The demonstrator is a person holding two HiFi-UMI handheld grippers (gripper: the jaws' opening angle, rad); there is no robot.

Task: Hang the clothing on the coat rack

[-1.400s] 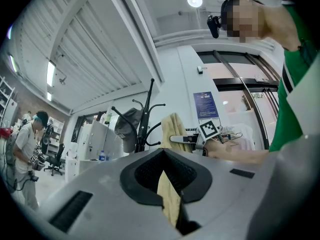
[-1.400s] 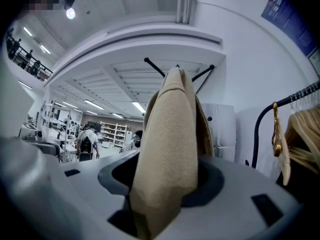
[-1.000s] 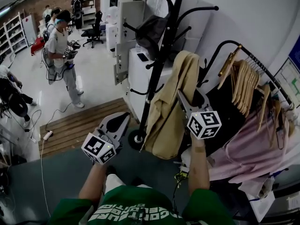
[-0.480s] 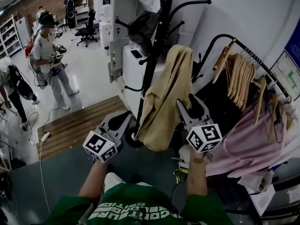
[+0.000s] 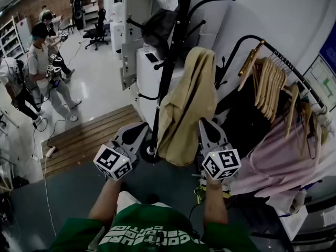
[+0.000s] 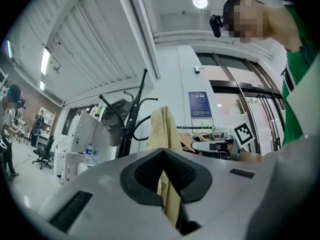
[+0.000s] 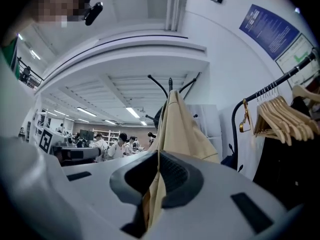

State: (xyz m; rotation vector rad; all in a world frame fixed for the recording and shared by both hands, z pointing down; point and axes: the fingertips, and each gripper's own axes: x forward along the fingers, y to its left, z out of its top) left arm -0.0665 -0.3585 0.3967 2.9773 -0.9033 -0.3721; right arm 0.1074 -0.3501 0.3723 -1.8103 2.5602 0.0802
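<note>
A tan garment (image 5: 184,109) hangs draped over a hook of the black coat rack (image 5: 170,67). It also shows in the left gripper view (image 6: 162,126) and in the right gripper view (image 7: 182,129). My right gripper (image 5: 206,124) sits just right of the garment's lower edge. Its jaws are closing and stand nearly together (image 7: 159,156), with nothing between them; the cloth shows only through the slit. My left gripper (image 5: 139,129) is shut (image 6: 162,154) and empty, low and left of the rack's base.
A dark bag (image 5: 157,28) hangs higher on the rack. A black clothes rail (image 5: 247,49) with wooden hangers (image 5: 273,83) and pink clothing (image 5: 283,167) stands close on the right. A white cabinet (image 5: 149,72) is behind the rack. People (image 5: 44,72) stand far left by a wooden pallet (image 5: 84,138).
My right gripper has drawn back and down from the tan garment, and its jaws have come together. The garment stays hanging on the rack. The left gripper has barely moved.
</note>
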